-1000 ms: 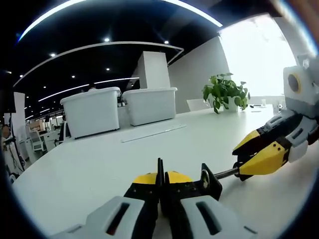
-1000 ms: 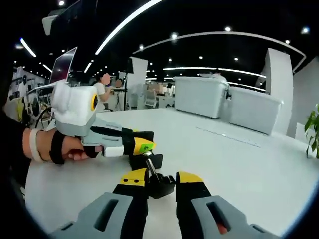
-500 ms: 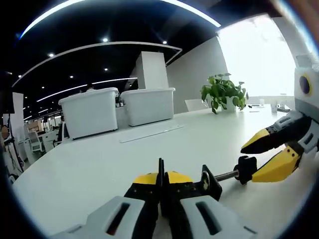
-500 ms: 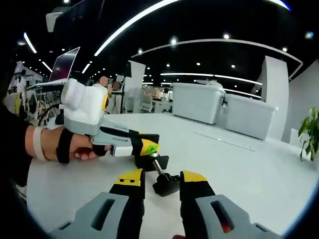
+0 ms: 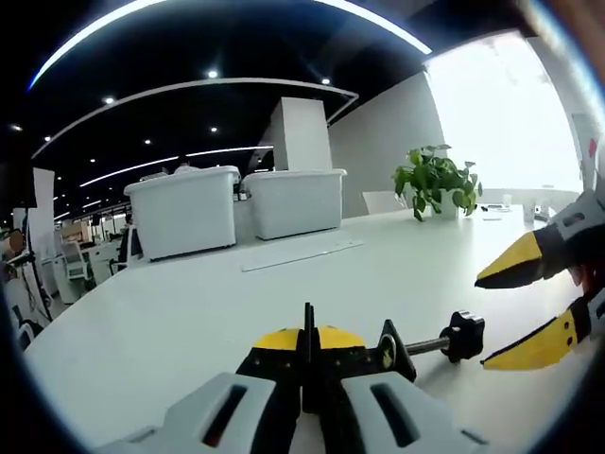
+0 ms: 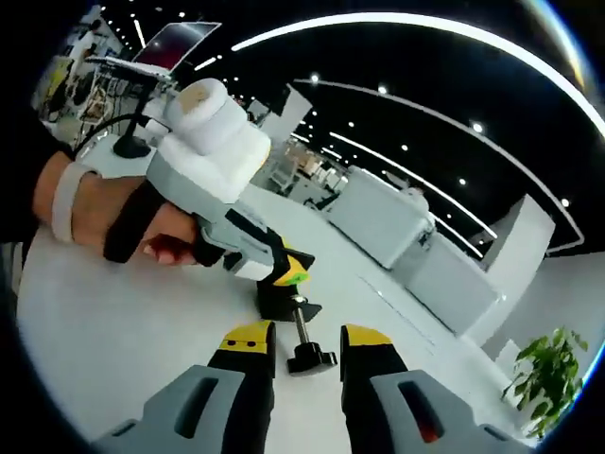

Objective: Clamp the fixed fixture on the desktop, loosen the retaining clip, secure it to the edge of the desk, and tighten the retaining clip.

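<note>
The left gripper [image 5: 305, 355] has its yellow-tipped jaws pressed together on the black body of the clamp fixture [image 5: 392, 348], holding it low over the white desk [image 5: 189, 303]; the fixture's threaded screw runs out sideways toward the right of the left gripper view and ends in a black knob [image 5: 465, 336], which is free, nothing touching it; the right gripper [image 5: 529, 307] comes in from that side with its jaws spread wide, one tip above and one below, just beside the knob but apart from it. In the right gripper view the right gripper [image 6: 296, 337] shows its two jaws parted, with the knob [image 6: 310, 357] lying between the tips and clear of both; beyond it the left gripper [image 6: 280, 271] bites the fixture [image 6: 276, 301], and a hand [image 6: 113, 213] wrapped in a strap drives it. At the back of the desk two white storage bins [image 5: 236, 206] stand side by side; a potted plant [image 5: 437, 180] sits near the bright window.
</note>
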Available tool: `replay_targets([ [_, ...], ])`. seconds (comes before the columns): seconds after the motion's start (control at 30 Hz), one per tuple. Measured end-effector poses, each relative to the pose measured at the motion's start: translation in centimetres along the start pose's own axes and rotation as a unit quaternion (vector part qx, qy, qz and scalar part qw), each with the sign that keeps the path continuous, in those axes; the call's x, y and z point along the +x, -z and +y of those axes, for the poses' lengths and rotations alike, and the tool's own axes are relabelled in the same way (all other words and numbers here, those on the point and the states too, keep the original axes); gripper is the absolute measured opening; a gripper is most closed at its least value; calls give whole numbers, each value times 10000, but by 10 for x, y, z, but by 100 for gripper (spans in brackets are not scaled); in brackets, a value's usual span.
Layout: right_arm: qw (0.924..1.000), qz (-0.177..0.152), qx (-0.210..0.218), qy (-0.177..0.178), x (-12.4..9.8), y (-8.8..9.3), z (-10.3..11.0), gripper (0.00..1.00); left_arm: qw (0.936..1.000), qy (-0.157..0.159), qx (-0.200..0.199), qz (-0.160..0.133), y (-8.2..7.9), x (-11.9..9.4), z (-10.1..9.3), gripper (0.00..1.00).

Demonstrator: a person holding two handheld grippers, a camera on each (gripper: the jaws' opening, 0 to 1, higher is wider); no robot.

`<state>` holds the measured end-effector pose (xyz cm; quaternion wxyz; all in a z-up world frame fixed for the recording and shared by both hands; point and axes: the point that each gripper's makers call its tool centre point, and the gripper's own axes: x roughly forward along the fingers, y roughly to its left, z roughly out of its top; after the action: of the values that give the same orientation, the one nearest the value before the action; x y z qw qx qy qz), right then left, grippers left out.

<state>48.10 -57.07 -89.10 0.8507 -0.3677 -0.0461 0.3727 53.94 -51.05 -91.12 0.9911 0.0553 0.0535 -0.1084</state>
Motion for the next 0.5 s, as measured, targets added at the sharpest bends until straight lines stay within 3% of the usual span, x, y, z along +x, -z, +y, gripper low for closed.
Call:
replay_targets([
  [0.07,9993,18,-377,-84,7,-8,14,25,10000,14,29,-19,-1,-1,0,3],
  [0.23,9929,400,-1112,129,21,-2,11,24,9998,37,-154,-144,-6,-3,3,3],
  [0.37,9826,591,-1745,217,31,0,15,24,9994,25,-290,-183,-8,-3,5,3],
  [0.5,9668,751,-2409,397,42,5,12,21,9992,77,-339,-203,-9,-3,3,3],
])
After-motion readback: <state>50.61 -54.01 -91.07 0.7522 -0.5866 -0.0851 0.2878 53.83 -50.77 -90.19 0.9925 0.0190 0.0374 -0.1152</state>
